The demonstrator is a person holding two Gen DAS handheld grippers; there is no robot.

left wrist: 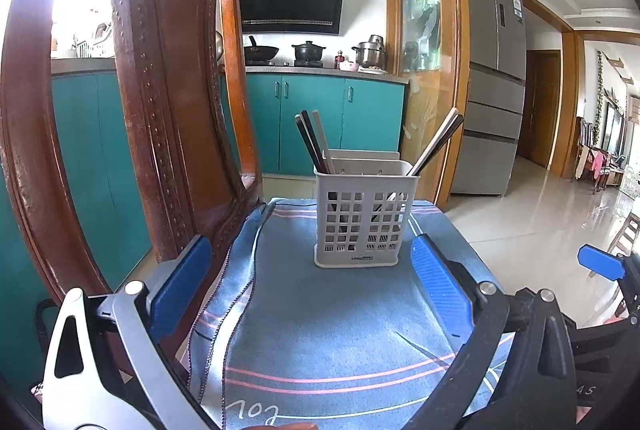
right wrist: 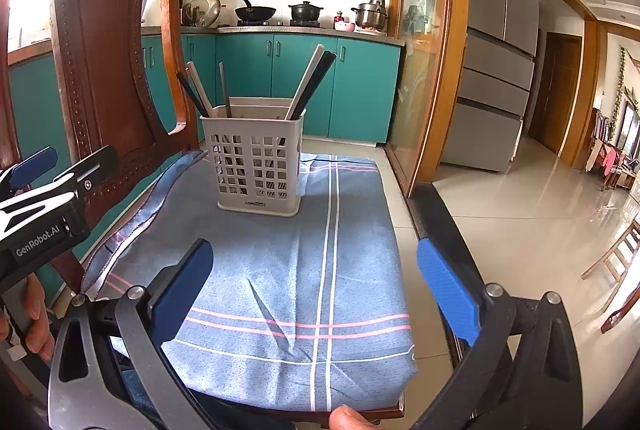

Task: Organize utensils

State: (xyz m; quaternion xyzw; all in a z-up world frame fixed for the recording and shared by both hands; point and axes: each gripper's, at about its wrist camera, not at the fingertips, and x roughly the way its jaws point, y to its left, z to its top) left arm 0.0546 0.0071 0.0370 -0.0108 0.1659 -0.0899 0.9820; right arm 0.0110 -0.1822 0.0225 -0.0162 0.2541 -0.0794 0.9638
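— Two tools, both spread wide with nothing between the pads. What's the biggest thing in view?

— Upper left of both frames: a dark wooden chair back (right wrist: 100, 42). Below it, filling the lower middle, a blue cloth (right wrist: 280, 270) with pink and white stripes covers the surface it lies on.

— And the utensils?

— A white perforated holder (right wrist: 256, 162) stands upright on the far part of the cloth, centre of the frame. Chopsticks (right wrist: 310, 86) lean out of it, some tilted left, some right; how many, I can't tell.

— Where are the tools?

— The left tool (left wrist: 312, 290) hangs at the bottom of its view, short of the holder, apart from it. The right tool (right wrist: 316, 282) sits likewise low over the cloth, touching nothing.
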